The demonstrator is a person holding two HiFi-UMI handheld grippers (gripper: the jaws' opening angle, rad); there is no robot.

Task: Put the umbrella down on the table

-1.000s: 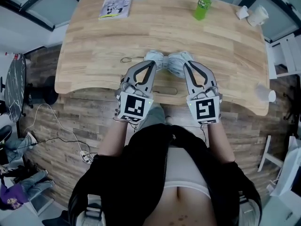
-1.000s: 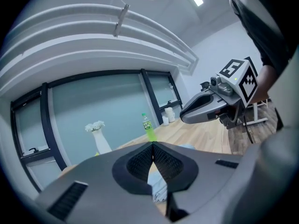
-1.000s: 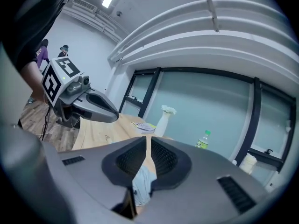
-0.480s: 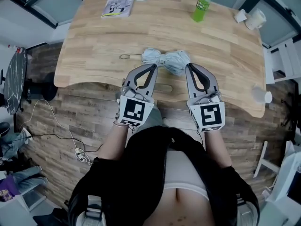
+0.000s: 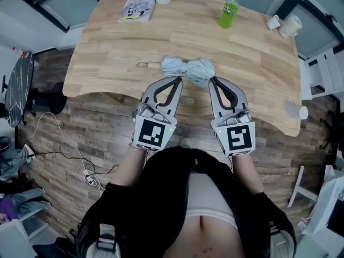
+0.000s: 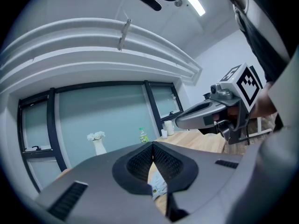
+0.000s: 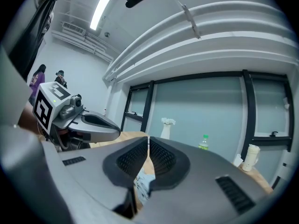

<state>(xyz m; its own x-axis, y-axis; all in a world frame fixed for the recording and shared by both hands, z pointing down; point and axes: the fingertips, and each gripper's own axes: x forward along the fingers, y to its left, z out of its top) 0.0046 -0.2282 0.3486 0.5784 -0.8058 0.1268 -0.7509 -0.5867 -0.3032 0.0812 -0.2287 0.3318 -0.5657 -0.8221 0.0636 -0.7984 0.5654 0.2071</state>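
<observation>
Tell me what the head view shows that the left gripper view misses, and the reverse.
Head view only: the whole folded umbrella lying on the table, the booklet at the far edge, and the wooden floor. Left gripper view only: a close look at the left gripper, jaws together with nothing between them, plus the white flowers, the windows and the ceiling light. Both: the green bottle, the right gripper, and at least part of the umbrella.

A green bottle (image 5: pixel 228 12), a booklet (image 5: pixel 137 5) and a cup (image 5: pixel 292 24) stand well apart.
</observation>
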